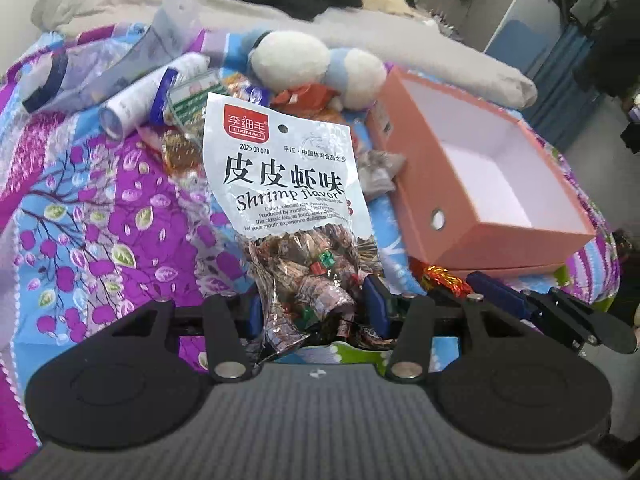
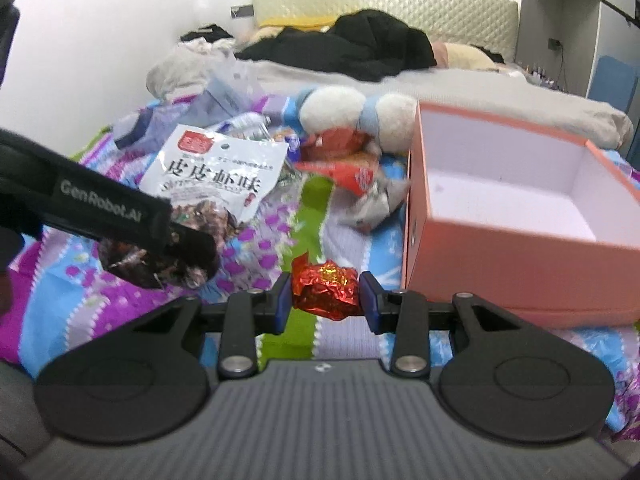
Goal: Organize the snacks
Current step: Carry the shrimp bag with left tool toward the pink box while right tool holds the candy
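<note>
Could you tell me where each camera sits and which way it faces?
Left wrist: on the left gripper, looking down along its fingers at the shrimp snack bag it holds over the quilt.
Right wrist: on the right gripper, facing the bed's headboard, clamping a red foil candy.
Shared: the bag, the empty pink box, the plush toy, and each view shows the other gripper.

Even, bright indoor light, soft shadows only, strong fisheye bending seen at the edges, wall [image 2: 100, 40] washed out to white, glare on the foil candy [image 2: 325, 293], far bedding softly blurred, bag [image 1: 276, 168] print rendered sharp
</note>
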### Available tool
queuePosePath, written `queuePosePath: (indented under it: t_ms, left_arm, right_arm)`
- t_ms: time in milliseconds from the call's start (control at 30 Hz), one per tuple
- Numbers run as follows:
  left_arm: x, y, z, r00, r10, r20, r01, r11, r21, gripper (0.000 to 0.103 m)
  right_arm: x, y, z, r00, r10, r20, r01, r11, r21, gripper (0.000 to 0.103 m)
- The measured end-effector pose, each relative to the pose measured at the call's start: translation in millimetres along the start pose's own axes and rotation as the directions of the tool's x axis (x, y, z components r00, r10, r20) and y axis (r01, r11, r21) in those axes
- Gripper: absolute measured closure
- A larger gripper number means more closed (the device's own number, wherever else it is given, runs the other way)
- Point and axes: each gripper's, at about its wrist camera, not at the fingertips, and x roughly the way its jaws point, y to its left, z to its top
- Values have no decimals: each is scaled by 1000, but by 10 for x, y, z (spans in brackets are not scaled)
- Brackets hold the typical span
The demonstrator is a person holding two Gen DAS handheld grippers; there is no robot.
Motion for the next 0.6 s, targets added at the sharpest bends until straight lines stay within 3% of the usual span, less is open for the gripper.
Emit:
queuePosePath:
  t_ms: [200, 233, 267, 600]
  left_arm:
    - [-289, -66, 87, 999, -20, 36, 20, 1000, 5, 48]
    - [-333, -77, 95, 999, -25, 41, 25, 1000, 6, 48]
    - [-372, -90, 103, 999, -29, 45, 29, 1000, 7, 48]
    - [-304, -89, 9, 999, -35, 34, 36, 999, -16, 48]
  right_arm:
    - [-201, -30, 180, 999, -19, 33, 19, 1000, 19, 66]
    - [-222, -32, 191, 999, -17, 36, 16, 1000, 22, 72]
    - [-242, -44, 204, 999, -20, 40, 19, 999, 25, 93]
    - [-204, -227, 106, 999, -46, 17, 44, 996, 77, 90]
